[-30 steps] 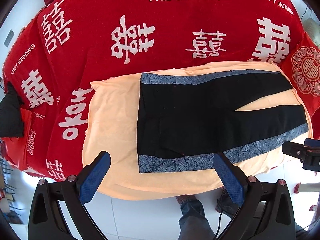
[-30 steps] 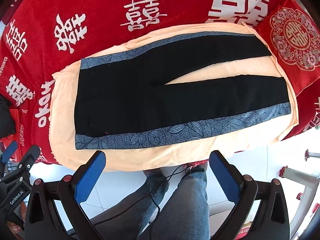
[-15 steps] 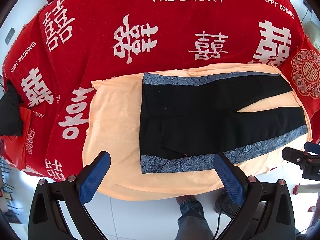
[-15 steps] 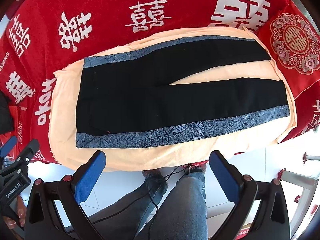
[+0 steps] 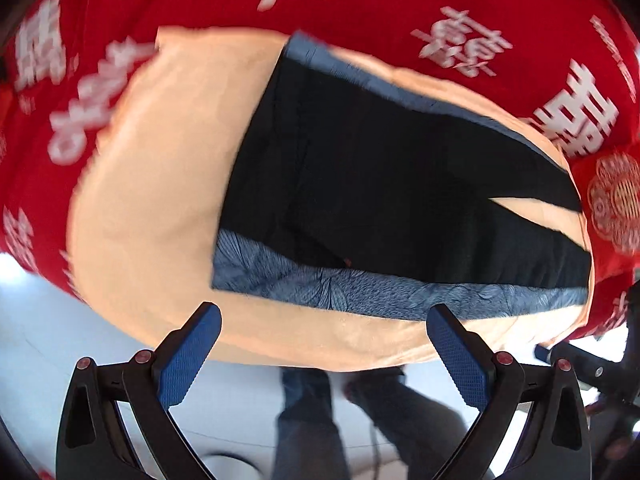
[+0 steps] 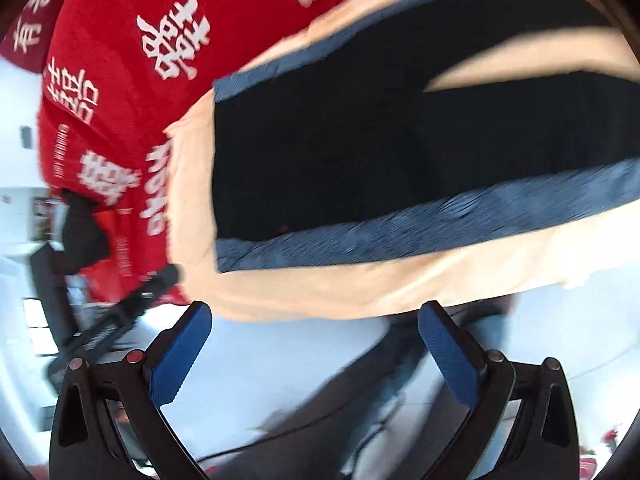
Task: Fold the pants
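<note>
Black pants with blue patterned side stripes lie flat on a peach cloth, waist to the left and legs spread to the right. They also show in the right wrist view. My left gripper is open and empty, hovering just off the near edge of the cloth below the waist corner. My right gripper is open and empty, also off the near edge, close to the waist end. Both views are motion-blurred.
The peach cloth lies on a red blanket with white characters. A red patterned cushion sits at the right. The person's legs stand on the white floor below. The other gripper shows at left in the right wrist view.
Both grippers have moved in closer to the pants and tilted; the right one has swung left toward the waist end. Jaws stay open. The pants have not moved.
</note>
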### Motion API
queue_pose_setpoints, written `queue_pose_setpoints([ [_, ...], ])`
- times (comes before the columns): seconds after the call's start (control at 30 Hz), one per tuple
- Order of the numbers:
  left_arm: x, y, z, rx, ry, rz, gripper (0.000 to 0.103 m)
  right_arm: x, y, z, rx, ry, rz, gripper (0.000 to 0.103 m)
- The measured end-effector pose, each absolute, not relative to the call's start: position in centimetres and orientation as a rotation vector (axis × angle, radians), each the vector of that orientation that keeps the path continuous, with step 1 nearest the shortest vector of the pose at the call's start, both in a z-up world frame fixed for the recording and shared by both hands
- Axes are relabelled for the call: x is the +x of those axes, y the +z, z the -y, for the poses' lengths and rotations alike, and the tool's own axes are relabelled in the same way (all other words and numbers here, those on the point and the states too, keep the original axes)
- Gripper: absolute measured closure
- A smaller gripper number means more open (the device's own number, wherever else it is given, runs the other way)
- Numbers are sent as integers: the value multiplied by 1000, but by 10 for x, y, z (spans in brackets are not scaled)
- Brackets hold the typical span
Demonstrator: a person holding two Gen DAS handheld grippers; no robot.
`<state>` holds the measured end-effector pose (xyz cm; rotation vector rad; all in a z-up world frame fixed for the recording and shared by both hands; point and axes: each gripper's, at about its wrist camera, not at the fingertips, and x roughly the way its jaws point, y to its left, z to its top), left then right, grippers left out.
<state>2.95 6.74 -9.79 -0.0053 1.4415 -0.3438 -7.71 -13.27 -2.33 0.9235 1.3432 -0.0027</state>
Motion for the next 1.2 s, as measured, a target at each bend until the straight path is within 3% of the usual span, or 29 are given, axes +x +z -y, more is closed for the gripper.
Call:
queue_pose_setpoints([
  [0.03,30,-110,-70,-29,-340,-1457,1,-77,-41,130,976,31,-1336,7],
  [0.07,30,-123,-73,-59,-342,-1472,7,-76,-56,127,1013,48,-1336,23],
  [0.13,30,-149,-79,-119,-343,-1494,9,-73,-98,119,1131,113,-1340,43],
  [0.33,26,-198,-85,-182,-370,-1520,9,-66,-174,95,1237,178,-1327,43],
  [0.53,30,-216,-79,-260,-423,-1538,9,-72,-208,108,1371,150,-1219,43],
  [0.73,35,-216,-68,-372,-465,-1558,8,-50,-172,122,1427,212,-1038,43],
  [0.93,56,-208,-64,-436,-378,-1502,9,-40,-150,124,1378,274,-1043,43],
  [0.97,57,-209,-63,-425,-373,-1500,12,-44,-155,126,1374,261,-1052,43],
  [1.0,58,-210,-60,-398,-363,-1504,24,-47,-159,129,1375,240,-1062,43],
  [1.2,60,-213,-58,-294,-344,-1514,52,-90,-191,168,1445,100,-1043,43],
])
